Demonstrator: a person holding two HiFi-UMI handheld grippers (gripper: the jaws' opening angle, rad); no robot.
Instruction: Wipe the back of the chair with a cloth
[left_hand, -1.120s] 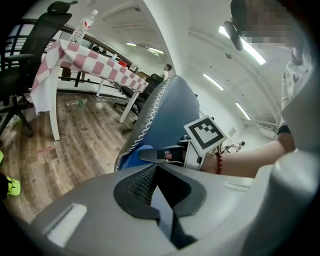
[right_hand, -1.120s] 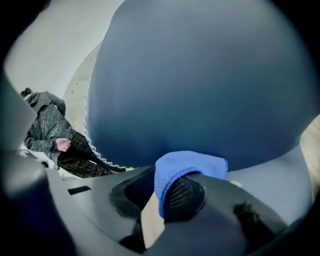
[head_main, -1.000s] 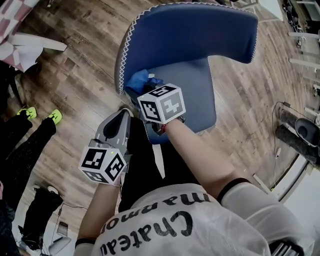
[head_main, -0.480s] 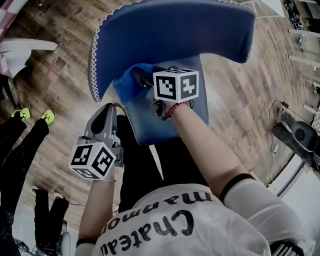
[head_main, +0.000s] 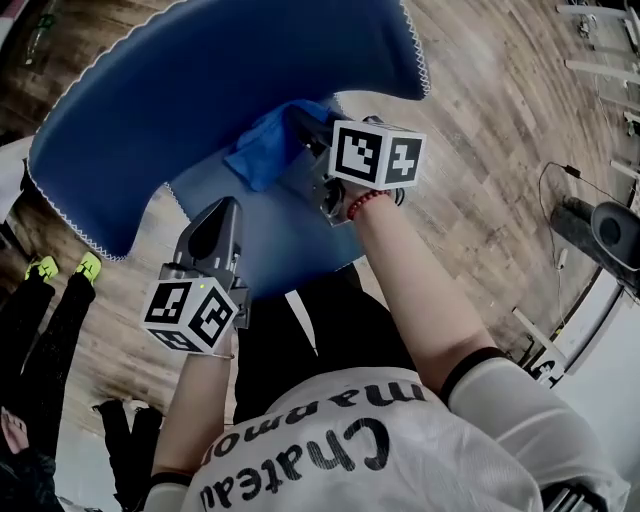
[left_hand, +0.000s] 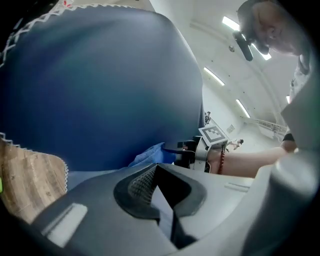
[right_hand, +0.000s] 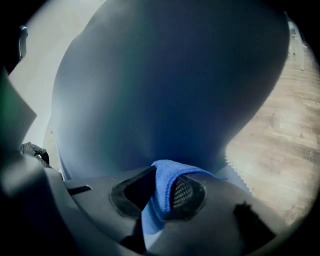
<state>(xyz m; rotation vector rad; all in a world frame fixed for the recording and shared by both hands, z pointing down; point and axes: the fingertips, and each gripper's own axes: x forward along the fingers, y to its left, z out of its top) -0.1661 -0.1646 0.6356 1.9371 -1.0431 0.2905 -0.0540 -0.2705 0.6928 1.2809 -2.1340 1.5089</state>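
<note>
The blue chair's backrest (head_main: 220, 70) with white stitched edging fills the top of the head view; its seat (head_main: 270, 235) lies below it. My right gripper (head_main: 305, 135) is shut on a blue cloth (head_main: 268, 145), which is bunched against the front of the backrest. In the right gripper view the cloth (right_hand: 162, 192) folds over between the jaws, close to the backrest (right_hand: 170, 85). My left gripper (head_main: 225, 212) hovers over the seat's left front, shut with nothing in it. From the left gripper view (left_hand: 157, 172), the cloth (left_hand: 150, 155) shows under the backrest (left_hand: 100, 85).
Wood-plank floor (head_main: 480, 150) surrounds the chair. A bystander's dark legs and bright green shoes (head_main: 62, 268) stand at the left. Black equipment (head_main: 612, 232) and a cable lie at the right edge. The gripper holder's dark-trousered legs (head_main: 300, 340) press against the seat front.
The right gripper carried the cloth from the seat's left rear up onto the backrest. The chair now sits larger and further left in view. The left gripper stayed shut and barely moved.
</note>
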